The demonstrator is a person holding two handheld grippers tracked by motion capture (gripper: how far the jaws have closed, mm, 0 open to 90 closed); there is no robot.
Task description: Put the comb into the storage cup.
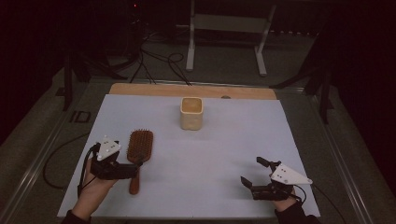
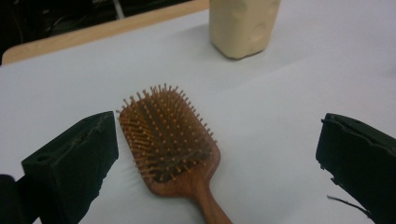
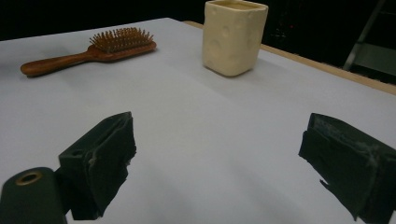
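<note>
Left claw [image 2: 215, 154] spread astride hairbrush [image 2: 170, 144], handle end cut off; right claw [image 3: 219, 158] spread, empty.

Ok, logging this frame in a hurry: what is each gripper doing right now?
Left gripper: open, holding nothing, jaws either side of the hairbrush handle.
Right gripper: open, empty, over bare table.

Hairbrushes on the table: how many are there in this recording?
1. The wooden hairbrush lies bristles up on the white sheet, near left, its handle by the open left gripper. The cream cup stands farther back; its inside is not fully visible.
</note>
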